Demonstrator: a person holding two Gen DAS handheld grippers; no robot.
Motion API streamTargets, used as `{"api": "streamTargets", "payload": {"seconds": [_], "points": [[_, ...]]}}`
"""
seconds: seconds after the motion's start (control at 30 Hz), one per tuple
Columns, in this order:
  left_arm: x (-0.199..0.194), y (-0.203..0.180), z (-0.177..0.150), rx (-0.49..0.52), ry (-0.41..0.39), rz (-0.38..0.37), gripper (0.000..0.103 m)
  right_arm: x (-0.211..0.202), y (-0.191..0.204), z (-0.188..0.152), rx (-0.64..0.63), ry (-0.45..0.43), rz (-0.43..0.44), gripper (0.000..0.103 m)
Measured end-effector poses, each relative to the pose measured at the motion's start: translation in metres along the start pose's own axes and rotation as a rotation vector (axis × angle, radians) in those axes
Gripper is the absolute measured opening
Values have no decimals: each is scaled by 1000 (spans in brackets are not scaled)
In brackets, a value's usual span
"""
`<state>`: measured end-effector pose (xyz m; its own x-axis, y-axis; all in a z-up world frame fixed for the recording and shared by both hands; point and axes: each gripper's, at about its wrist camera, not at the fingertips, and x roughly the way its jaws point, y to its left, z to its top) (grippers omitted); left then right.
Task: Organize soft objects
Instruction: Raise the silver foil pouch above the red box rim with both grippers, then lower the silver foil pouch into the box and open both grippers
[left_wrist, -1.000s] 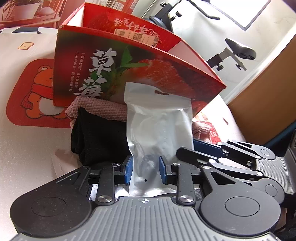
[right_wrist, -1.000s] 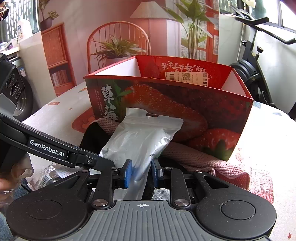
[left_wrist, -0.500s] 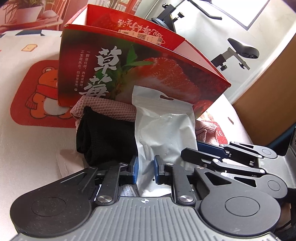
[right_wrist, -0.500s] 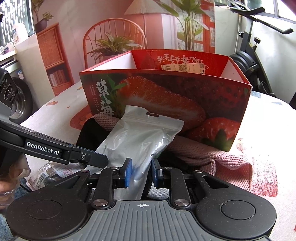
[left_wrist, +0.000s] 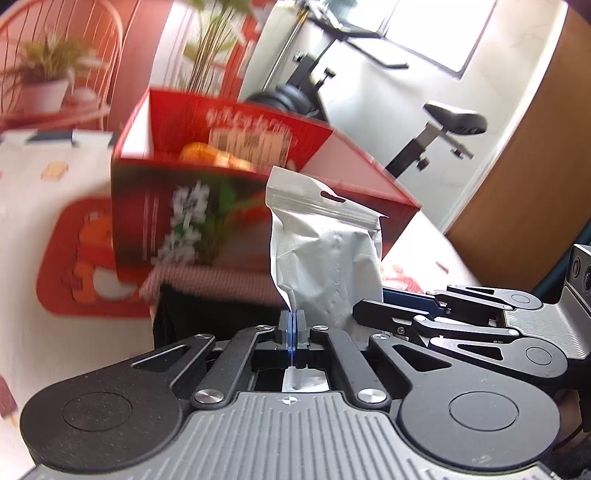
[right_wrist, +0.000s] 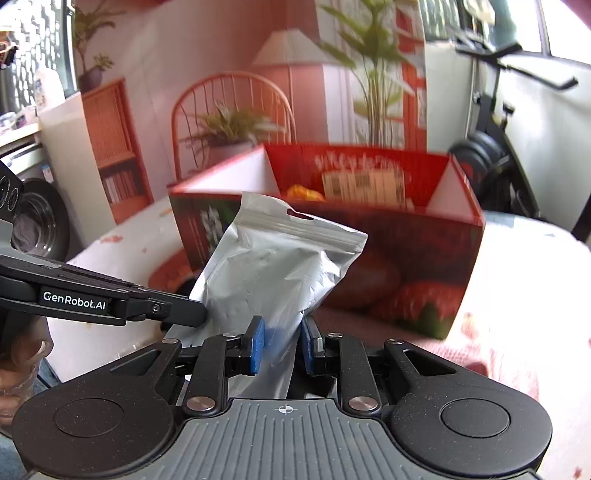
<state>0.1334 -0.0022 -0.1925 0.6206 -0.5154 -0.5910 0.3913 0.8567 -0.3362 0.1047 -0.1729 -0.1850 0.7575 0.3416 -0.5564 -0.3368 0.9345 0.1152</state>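
A silver foil pouch (left_wrist: 327, 254) with a hang hole is held upright in front of the red strawberry box (left_wrist: 207, 214). My left gripper (left_wrist: 292, 325) is shut on the pouch's lower edge. My right gripper (right_wrist: 282, 341) is shut on the same pouch (right_wrist: 273, 273) lower down, its blue pads (right_wrist: 256, 345) pressing the foil from both sides. The box (right_wrist: 399, 266) stands open behind, with something orange (right_wrist: 304, 192) inside. A pink towel (left_wrist: 221, 282) and a black cloth (left_wrist: 207, 325) lie at the box's foot.
The table wears a white cloth with a red bear print (left_wrist: 85, 262). An exercise bike (left_wrist: 439, 129) stands behind on the right, a chair with a plant (right_wrist: 232, 125) behind the box. The other gripper's arm (right_wrist: 96, 299) crosses the left of the right wrist view.
My left gripper has closed fully on the pouch. Both grippers have lifted the pouch up, so the box's inside now shows. The view is blurred by motion.
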Motion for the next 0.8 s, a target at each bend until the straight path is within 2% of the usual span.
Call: {"api": "streamTargets", "payload": {"seconds": [0.3, 0.5, 0.8], "points": [[-15, -28, 41, 117, -94, 12, 1, -22, -8, 40, -46, -96, -23, 20], [-6, -34, 73, 113, -128, 15, 1, -20, -27, 80, -67, -141, -40, 19], [40, -25, 126, 115, -94, 43, 1, 11, -62, 128, -58, -168, -84, 17]]}}
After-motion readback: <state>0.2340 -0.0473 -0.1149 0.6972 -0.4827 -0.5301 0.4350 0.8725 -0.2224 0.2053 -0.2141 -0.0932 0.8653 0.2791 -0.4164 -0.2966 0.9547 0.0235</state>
